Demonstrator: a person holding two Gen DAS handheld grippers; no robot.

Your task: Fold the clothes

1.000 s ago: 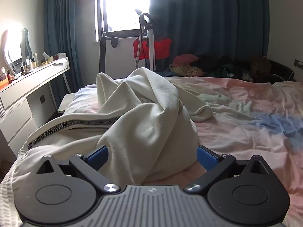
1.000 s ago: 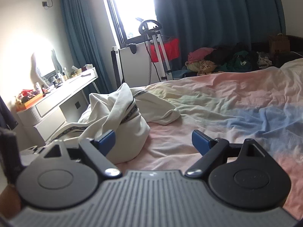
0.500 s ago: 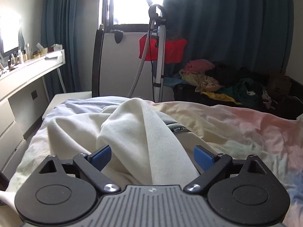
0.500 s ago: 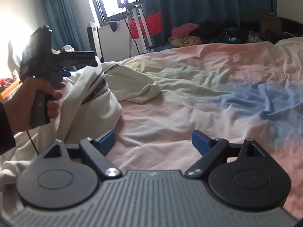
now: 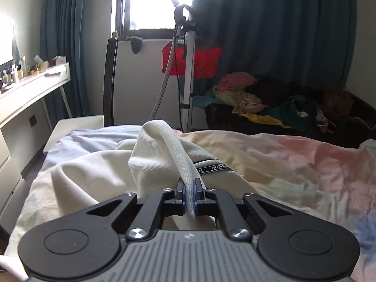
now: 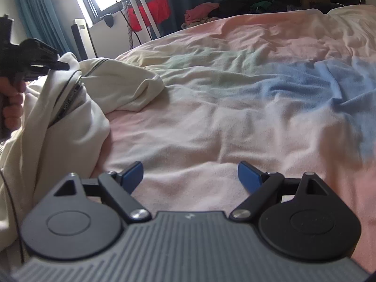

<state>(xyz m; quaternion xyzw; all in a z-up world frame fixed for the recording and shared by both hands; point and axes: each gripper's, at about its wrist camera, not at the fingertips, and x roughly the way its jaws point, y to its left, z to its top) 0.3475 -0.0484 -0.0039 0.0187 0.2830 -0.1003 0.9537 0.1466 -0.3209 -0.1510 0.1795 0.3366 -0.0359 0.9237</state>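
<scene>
Pastel bedding, a bedspread (image 6: 235,108) washed in pink, pale green and blue, fills most of both views and lies rumpled across the bed. Dark teal curtains (image 5: 270,35) hang behind it beside a bright window (image 5: 159,0). On the left side of the bed sits the task's thing, a cream sweatshirt (image 5: 94,169) heaped in loose folds, with a black woven tape (image 5: 212,168) bearing white lettering running across it; in the right wrist view the same garment (image 6: 58,127) is bunched at the left edge, one part spilling out onto the bedspread. Beyond the foot of the bed a heap of mixed clothes (image 5: 258,98) in pink, yellow, green and black rests on a dark surface, near a garment steamer stand (image 5: 185,70) with a red cloth (image 5: 195,61) hung behind it. A white dressing table (image 5: 30,87) with bottles stands along the left wall.

The left gripper (image 5: 189,196) is clenched on a ribbed edge of the sweatshirt, the band pinched flat between its blue pads and rising away in a ridge. In the right wrist view a hand (image 6: 10,103) holds that gripper's handle at the garment's top. The right gripper (image 6: 190,175) hovers over bare bedspread just beside the sweatshirt, its blue pads (image 6: 132,174) spread wide with nothing between them.
</scene>
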